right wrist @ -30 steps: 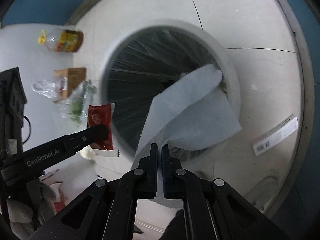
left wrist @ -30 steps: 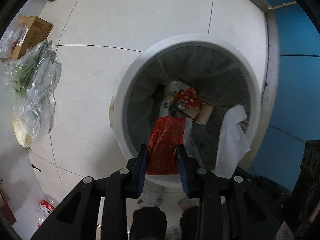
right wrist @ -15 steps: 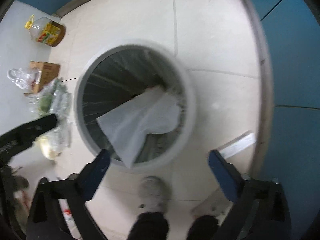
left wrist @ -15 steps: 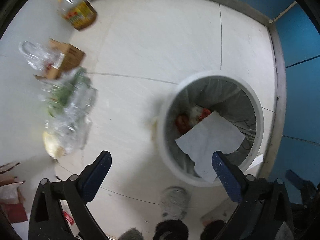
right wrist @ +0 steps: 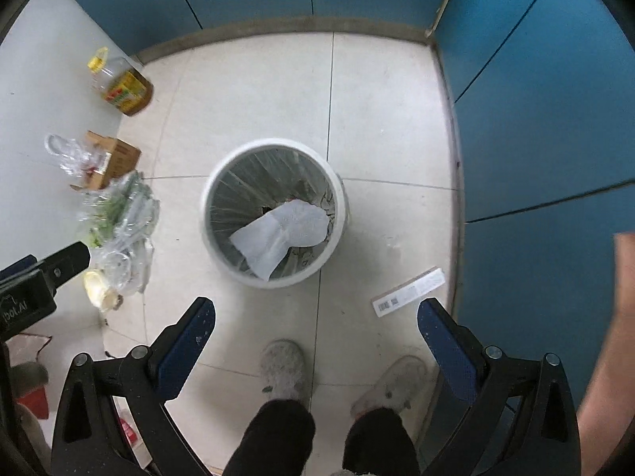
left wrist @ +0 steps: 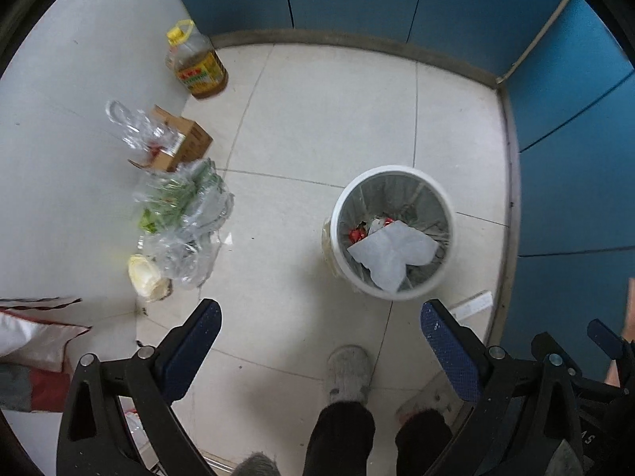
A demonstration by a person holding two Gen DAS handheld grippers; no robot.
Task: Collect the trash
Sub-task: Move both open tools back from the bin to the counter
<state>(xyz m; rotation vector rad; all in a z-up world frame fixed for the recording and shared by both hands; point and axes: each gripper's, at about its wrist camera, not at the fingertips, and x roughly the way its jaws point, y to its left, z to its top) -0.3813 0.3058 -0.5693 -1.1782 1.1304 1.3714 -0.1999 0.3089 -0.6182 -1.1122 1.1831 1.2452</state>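
- The left gripper [left wrist: 319, 313] hangs high over the tiled floor [left wrist: 317, 127], pointing straight down, its two blue-padded fingers [left wrist: 196, 333] splayed as wide as they go; nothing sits between them and they touch nothing
- The right gripper [right wrist: 315, 311] is in the same pose, jaws spread wide and empty, pads [right wrist: 444, 341] clear of everything below
- The white bin [right wrist: 210, 214], lined with a clear bag, stands on the floor straight under the right gripper; in the left wrist view it [left wrist: 337, 218] lies toward the right-hand finger
- A white paper sheet [right wrist: 283, 230] lies inside the bin on top of the rubbish, one corner drooping toward the near wall; the left wrist view shows red wrappers [left wrist: 356, 234] just beside it
- Loose on the floor: a barcode strip [right wrist: 408, 291] to the right of the bin, apart from it
- Against the left wall: an oil bottle [left wrist: 196, 65], a cardboard box [left wrist: 186, 146], crumpled clear plastic bags [left wrist: 182, 214] with greens inside
- The person's two slippered feet [right wrist: 283, 369] stand between the fingers of the right gripper, near the bin
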